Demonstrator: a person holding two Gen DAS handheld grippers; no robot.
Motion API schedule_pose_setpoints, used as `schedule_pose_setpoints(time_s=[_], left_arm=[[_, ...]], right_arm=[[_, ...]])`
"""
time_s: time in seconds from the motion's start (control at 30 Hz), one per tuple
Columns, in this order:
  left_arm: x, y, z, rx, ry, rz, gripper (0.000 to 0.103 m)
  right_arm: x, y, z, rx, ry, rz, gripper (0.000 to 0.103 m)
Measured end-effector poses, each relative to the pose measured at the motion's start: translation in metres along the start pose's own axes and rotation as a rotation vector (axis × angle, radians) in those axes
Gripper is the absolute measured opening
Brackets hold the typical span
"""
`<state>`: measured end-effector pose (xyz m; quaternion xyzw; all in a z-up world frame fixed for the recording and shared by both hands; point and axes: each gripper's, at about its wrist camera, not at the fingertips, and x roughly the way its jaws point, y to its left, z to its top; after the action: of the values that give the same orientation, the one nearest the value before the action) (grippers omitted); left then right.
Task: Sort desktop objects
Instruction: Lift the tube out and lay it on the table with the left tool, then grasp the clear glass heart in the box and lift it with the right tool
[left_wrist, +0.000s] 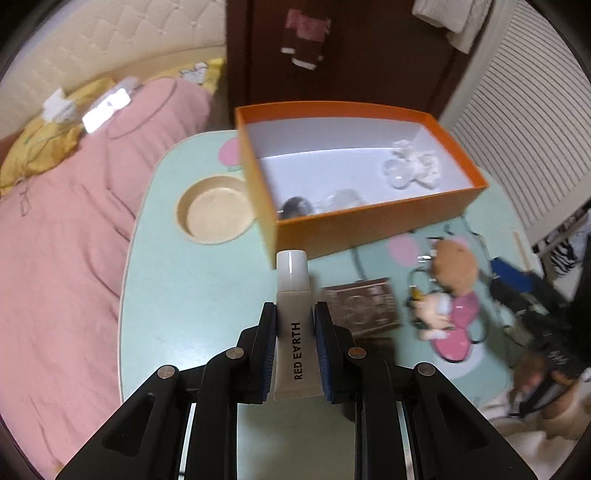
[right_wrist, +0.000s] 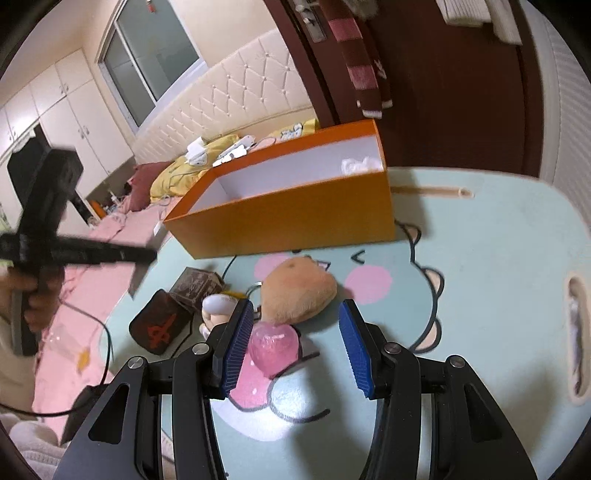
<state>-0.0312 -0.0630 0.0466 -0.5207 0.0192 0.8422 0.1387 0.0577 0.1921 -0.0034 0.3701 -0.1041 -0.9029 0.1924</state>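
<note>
1 orange box (left_wrist: 369, 221), 1 tube (left_wrist: 293, 317), 1 bowl (left_wrist: 214, 210), 1 plush toy (right_wrist: 295, 291), 1 pink heart (right_wrist: 271, 349).

Indoor light looks soft and warm, dim overall. I see glare off a white device (left_wrist: 107, 107) on the bed. Fisheye bends the edges, corners black. Motion blur smears the plush toy (left_wrist: 448, 269) and the left gripper (right_wrist: 74, 254).
</note>
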Motion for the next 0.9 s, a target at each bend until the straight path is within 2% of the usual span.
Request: schedule_pose_setpoints(time_s=[0.07, 0.13, 0.17, 0.2, 0.23, 0.27, 0.4, 0.47, 0.53, 0.63, 0.67, 0.73, 0.8, 0.9], left_arm=[[0.008, 0.003, -0.005, -0.004, -0.021, 0.017, 0.019], [0.014, 0.004, -0.007, -0.015, -0.024, -0.012, 0.019], [0.015, 0.004, -0.008, -0.022, -0.036, -0.028, 0.023], [0.014, 0.004, -0.008, -0.023, -0.051, -0.033, 0.04], [0.01, 0.006, -0.01, -0.023, -0.066, -0.032, 0.05], [0.005, 0.006, -0.011, -0.022, -0.105, -0.025, 0.066], [-0.01, 0.008, -0.013, -0.038, -0.227, -0.008, 0.071], [-0.015, 0.014, -0.017, -0.079, -0.293, -0.001, 0.074], [-0.017, 0.02, -0.022, -0.13, -0.347, 0.003, 0.076], [-0.017, 0.032, -0.032, -0.224, -0.413, -0.026, 0.076], [-0.016, 0.038, -0.037, -0.264, -0.43, -0.061, 0.076], [-0.015, 0.045, -0.041, -0.302, -0.44, -0.101, 0.076], [-0.01, 0.051, -0.042, -0.328, -0.429, -0.101, 0.076], [-0.004, 0.056, -0.043, -0.343, -0.412, -0.099, 0.076]], right_arm=[[-0.001, 0.005, 0.005, -0.022, -0.008, -0.012, 0.05], [-0.002, 0.009, 0.012, -0.037, -0.007, -0.015, 0.05], [-0.002, 0.011, 0.017, -0.042, -0.004, -0.014, 0.05], [-0.002, 0.013, 0.023, -0.049, -0.004, -0.015, 0.05], [-0.002, 0.015, 0.029, -0.062, -0.006, -0.018, 0.05], [-0.003, 0.018, 0.036, -0.076, -0.009, -0.025, 0.05], [-0.003, 0.029, 0.077, -0.154, 0.008, -0.065, 0.05], [0.009, 0.03, 0.105, -0.182, 0.081, -0.094, 0.05], [0.029, 0.028, 0.132, -0.182, 0.205, -0.09, 0.05], [0.072, 0.017, 0.162, -0.1, 0.421, 0.027, 0.05], [0.088, 0.012, 0.17, -0.063, 0.492, 0.043, 0.05], [0.116, 0.004, 0.178, -0.051, 0.581, -0.019, 0.05], [0.138, 0.001, 0.184, -0.086, 0.623, -0.101, 0.05], [0.163, -0.003, 0.184, -0.092, 0.695, -0.148, 0.049]])
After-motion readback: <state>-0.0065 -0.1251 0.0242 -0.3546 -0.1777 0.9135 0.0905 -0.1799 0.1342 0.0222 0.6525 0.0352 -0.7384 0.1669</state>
